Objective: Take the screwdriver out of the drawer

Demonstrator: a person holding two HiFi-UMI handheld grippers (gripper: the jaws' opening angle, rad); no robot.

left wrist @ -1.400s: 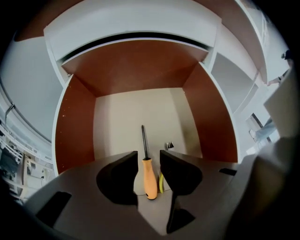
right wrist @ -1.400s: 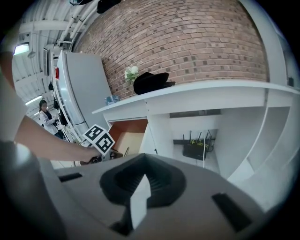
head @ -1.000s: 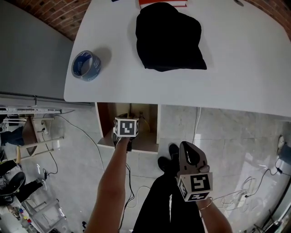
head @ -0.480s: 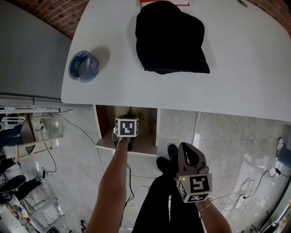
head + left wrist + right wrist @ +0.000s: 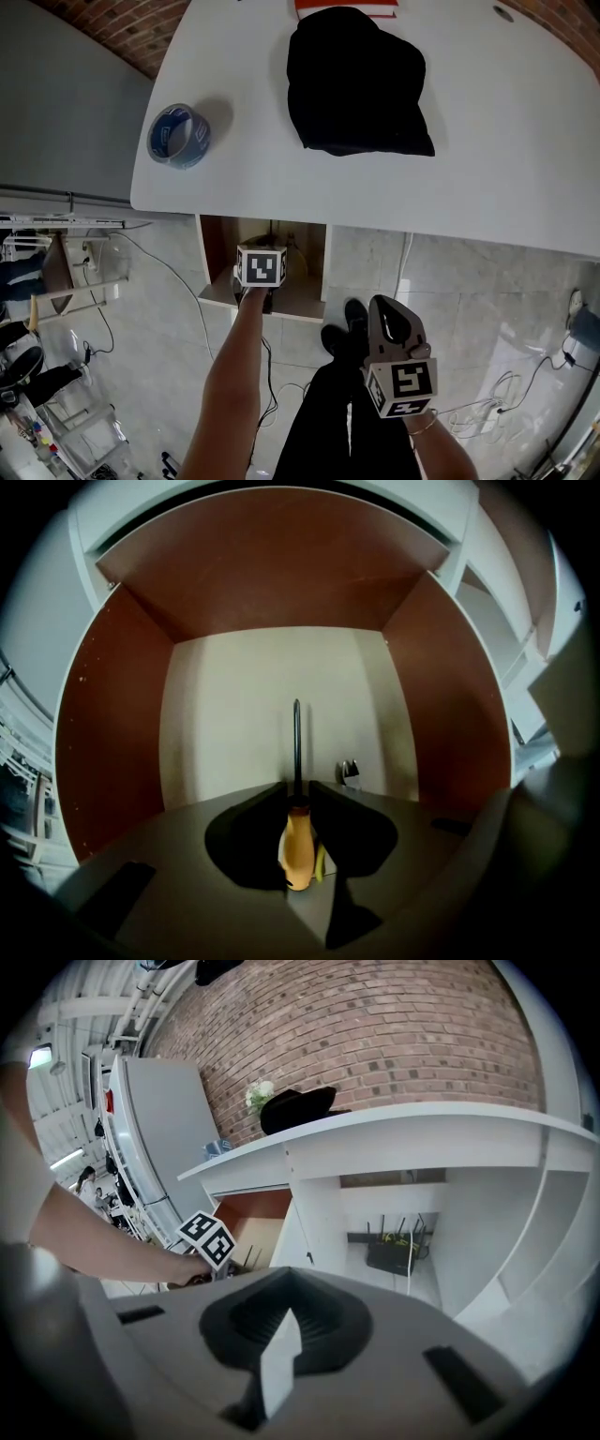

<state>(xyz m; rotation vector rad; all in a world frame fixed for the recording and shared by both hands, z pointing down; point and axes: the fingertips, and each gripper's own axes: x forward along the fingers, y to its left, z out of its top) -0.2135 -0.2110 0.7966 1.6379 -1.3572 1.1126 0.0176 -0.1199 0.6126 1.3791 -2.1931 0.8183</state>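
Observation:
The screwdriver, orange-handled with a dark shaft pointing away, lies inside the open wooden drawer. In the left gripper view my left gripper has its jaws closing on the handle, and they touch it at the neck. From the head view the left gripper reaches down into the drawer under the white table; its marker cube hides the screwdriver. My right gripper hangs lower right above the floor, shut, with nothing between its jaws.
A blue tape roll and a black cloth bundle lie on the table. A small metal item sits in the drawer, right of the shaft. A router hangs under the table. The person's legs and cables are on the tiled floor.

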